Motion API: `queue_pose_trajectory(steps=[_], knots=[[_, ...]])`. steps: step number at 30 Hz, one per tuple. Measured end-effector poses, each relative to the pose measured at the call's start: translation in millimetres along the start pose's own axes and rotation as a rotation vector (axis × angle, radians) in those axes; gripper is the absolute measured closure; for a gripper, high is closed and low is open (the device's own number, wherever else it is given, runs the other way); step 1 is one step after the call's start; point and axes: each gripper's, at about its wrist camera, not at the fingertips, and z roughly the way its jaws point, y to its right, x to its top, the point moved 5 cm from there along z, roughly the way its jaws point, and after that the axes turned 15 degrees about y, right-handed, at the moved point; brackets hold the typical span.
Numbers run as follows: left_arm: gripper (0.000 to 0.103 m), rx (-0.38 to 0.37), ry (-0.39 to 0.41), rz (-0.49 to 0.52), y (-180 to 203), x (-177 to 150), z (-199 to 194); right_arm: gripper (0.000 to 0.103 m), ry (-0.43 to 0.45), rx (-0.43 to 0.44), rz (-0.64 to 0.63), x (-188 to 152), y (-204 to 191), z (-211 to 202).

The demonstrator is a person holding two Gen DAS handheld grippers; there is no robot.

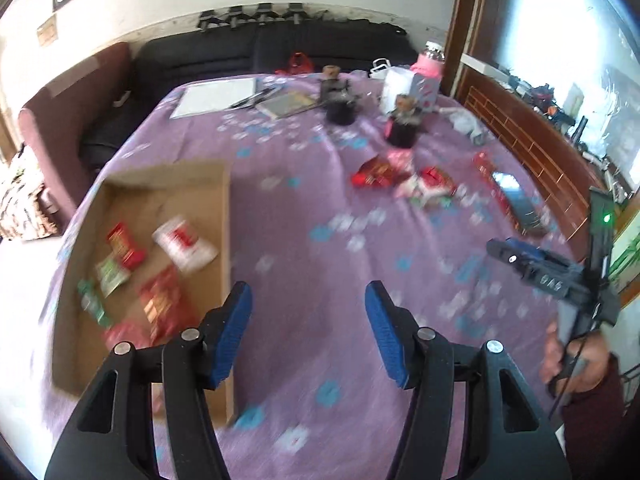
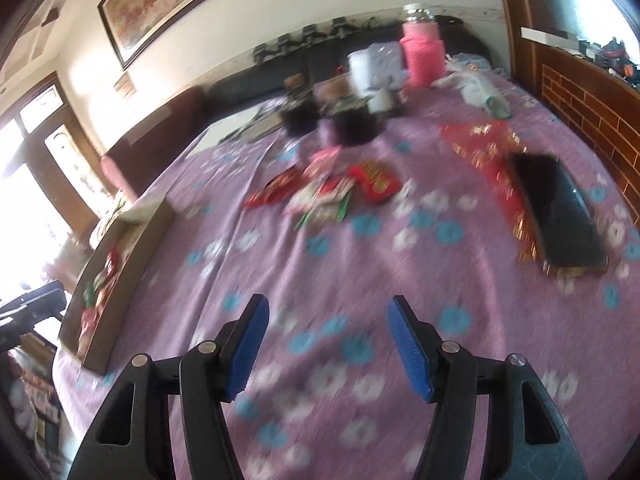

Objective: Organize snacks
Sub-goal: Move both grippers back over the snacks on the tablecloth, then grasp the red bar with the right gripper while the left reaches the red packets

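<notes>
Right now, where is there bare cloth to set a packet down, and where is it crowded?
Free: the purple tablecloth between the cardboard box and the phone, in front of both open grippers. Crowded: the loose snack pile mid-table, the dark jars and pink bottle behind it. The box's far end has bare floor.

This is a home, most likely a living room. A table under a purple flowered cloth [image 1: 320, 248] stands against a long black sofa [image 1: 280, 46], with a maroon armchair [image 1: 60, 116] at its side. A large framed picture [image 2: 168, 0] hangs on the pale wall, and daylight comes through a wood-framed door [image 2: 48, 152]. A pink-sleeved bottle [image 2: 422, 54], a phone [image 2: 560, 212] and loose papers [image 1: 216, 96] lie about as everyday clutter.
</notes>
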Motion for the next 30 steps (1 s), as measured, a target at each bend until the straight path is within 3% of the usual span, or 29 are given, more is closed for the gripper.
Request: queue_pose_trajectory(steps=[6,13,25,30], knots=[[0.045,-0.099,-0.035,-0.055,29.4,45.4,82.3,0.039,0.003,0.01,0.074,36.0,18.4,35.3],[0.046,-0.166,-0.13,-0.164,43.7,61.1,162.8,0.039,0.007,0.007,0.088,59.7,26.2,77.7],[0.046,-0.173,-0.202,-0.155,63.7,57.7,219.3,0.04,0.008,-0.017,0.091,66.0,33.5,133.0],[0.046,-0.173,-0.214,-0.156,70.6,61.0,234.4,0.051,0.003,-0.037,0.047,61.2,33.9,140.7]])
